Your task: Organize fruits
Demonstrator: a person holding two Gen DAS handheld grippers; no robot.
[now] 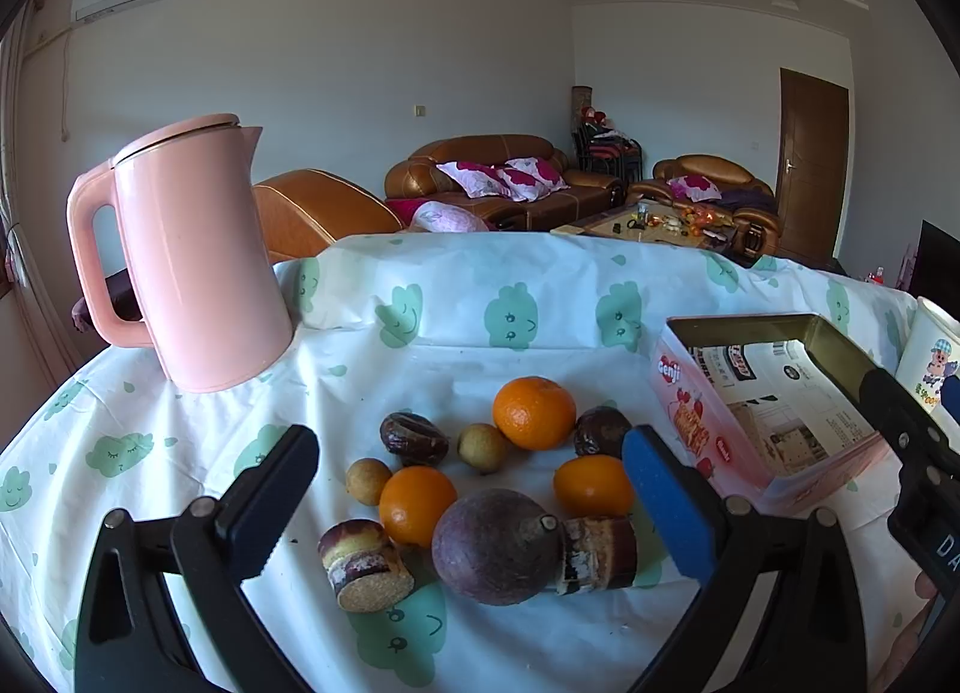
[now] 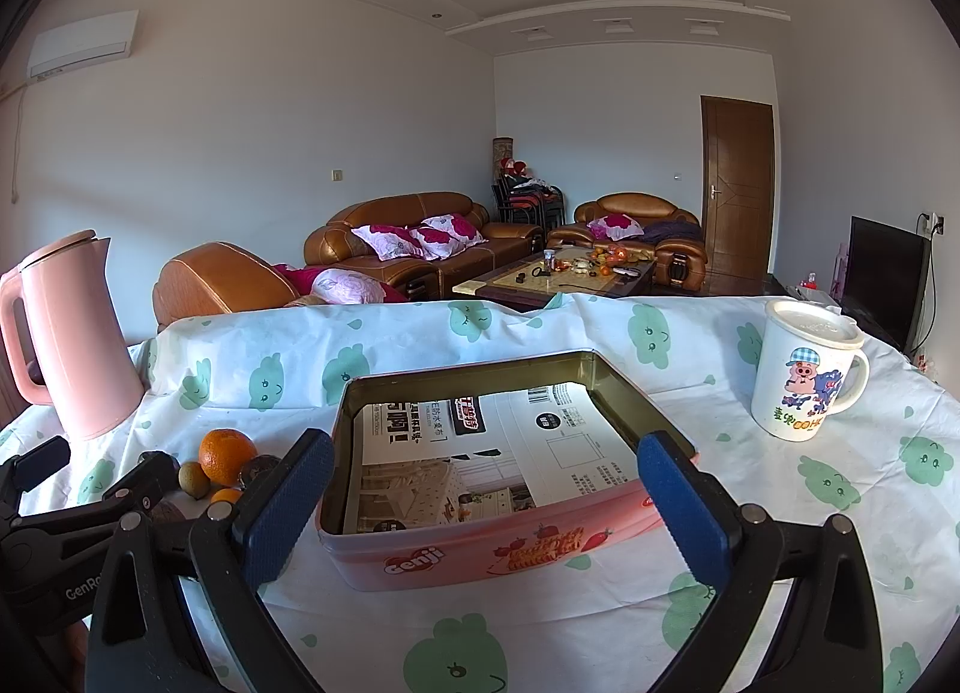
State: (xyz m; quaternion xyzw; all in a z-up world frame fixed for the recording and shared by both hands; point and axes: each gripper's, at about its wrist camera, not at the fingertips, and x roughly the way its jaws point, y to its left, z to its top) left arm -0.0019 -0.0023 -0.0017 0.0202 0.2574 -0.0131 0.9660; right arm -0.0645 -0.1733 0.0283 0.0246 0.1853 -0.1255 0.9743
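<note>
Left wrist view: my left gripper [image 1: 471, 504] is spread wide and empty, its blue pads either side of the fruit pile on the table [image 1: 492, 360]. Between the fingers lie three oranges: one at the back [image 1: 533, 412], one front left [image 1: 417, 504], one to the right [image 1: 591, 484] partly hidden by the right pad. A large purple fruit [image 1: 495, 546] sits nearest me, touching two cut cane pieces [image 1: 364, 564] [image 1: 597, 554]; the right piece is half covered by the fruit. Two small brown round fruits [image 1: 368, 480] [image 1: 482, 447] and two dark wrinkled fruits [image 1: 414, 438] [image 1: 600, 430] complete the pile; what kinds they are I cannot make out. A kettle [image 1: 198, 255] stands near the table's far left corner. The tin [image 1: 708, 429] sits toward the right edge, its near corner covered by my right gripper's black arm. A cup [image 1: 933, 357] is cut off at the frame edge.

Right wrist view: my right gripper [image 2: 483, 504] is likewise spread and holds nothing, its fingers flanking the tin [image 2: 480, 549], apart from its walls as far as I can tell. The tin is open, lined with printed paper, no fruit inside. The pile is mostly hidden behind my left gripper; only one orange [image 2: 227, 455], a sliver of another and one brown fruit [image 2: 193, 478] show clearly. The cup [image 2: 807, 372], lidded, stands toward the right edge, well apart from the tin.
</note>
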